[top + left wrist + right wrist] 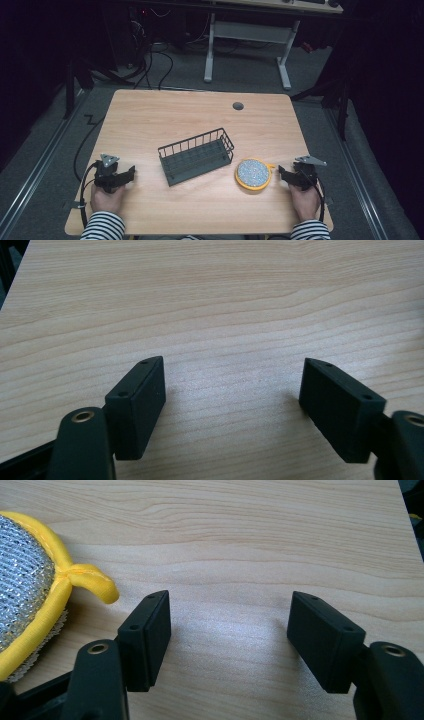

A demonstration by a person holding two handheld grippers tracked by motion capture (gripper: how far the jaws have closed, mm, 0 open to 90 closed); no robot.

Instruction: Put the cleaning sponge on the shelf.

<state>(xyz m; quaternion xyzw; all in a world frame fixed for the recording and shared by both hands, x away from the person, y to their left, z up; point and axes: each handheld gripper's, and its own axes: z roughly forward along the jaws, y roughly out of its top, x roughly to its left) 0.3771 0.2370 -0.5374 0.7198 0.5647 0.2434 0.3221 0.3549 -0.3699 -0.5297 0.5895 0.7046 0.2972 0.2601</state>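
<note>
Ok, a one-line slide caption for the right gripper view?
Open right gripper resting over the light wooden table, beside the round yellow-rimmed silver scrubbing pad and its yellow loop.

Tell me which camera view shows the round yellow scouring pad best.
The high view: the whole scouring pad lies flat on the table, right of the wire basket. The right gripper view catches just its yellow edge and loop; the left gripper view looks at bare wood.

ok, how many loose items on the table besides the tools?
2. A dark wire basket sits near the table's middle, empty as far as the high view shows. A round yellow-rimmed scouring pad lies just right of it, near the right tool.
</note>
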